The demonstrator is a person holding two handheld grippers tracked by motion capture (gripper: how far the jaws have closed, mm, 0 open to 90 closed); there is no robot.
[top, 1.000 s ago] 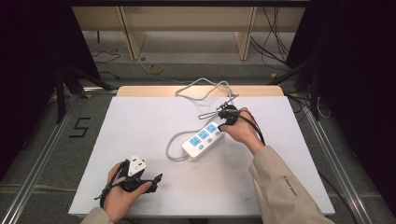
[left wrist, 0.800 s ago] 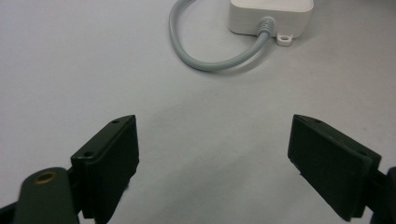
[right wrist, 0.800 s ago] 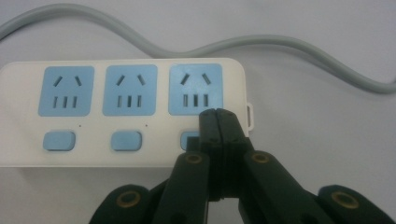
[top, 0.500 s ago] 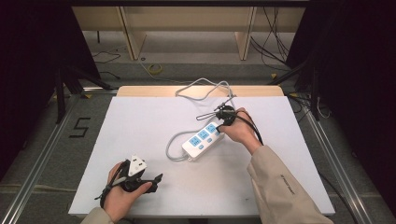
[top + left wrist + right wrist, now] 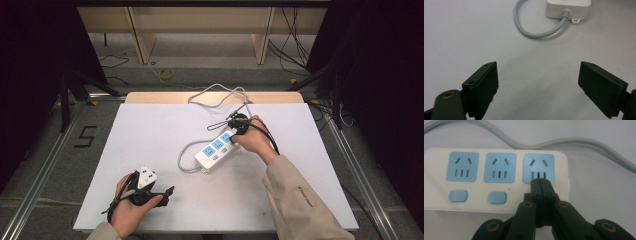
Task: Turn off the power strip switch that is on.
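A white power strip [image 5: 216,149] with three blue sockets lies slantwise at the middle of the white table [image 5: 150,135]. Its grey cable [image 5: 186,156] loops at the near end and runs off the back edge. My right gripper [image 5: 233,132] is shut with nothing between its jaws. In the right gripper view its tips [image 5: 540,181] rest at the lower edge of the end socket on the strip [image 5: 486,180], beside two blue buttons. My left gripper [image 5: 168,191] stands open near the front left edge. Its jaws [image 5: 537,67] are wide apart over bare table, the strip's end [image 5: 567,8] and cable [image 5: 536,32] ahead.
A wooden strip [image 5: 150,97] borders the table's back edge, with shelf legs [image 5: 142,45] and loose cables [image 5: 295,40] on the floor behind. A "5" mark [image 5: 86,136] and metal rails [image 5: 45,165] lie left of the table.
My right gripper has edged slightly left along the strip's far end. The left hand has stayed in place.
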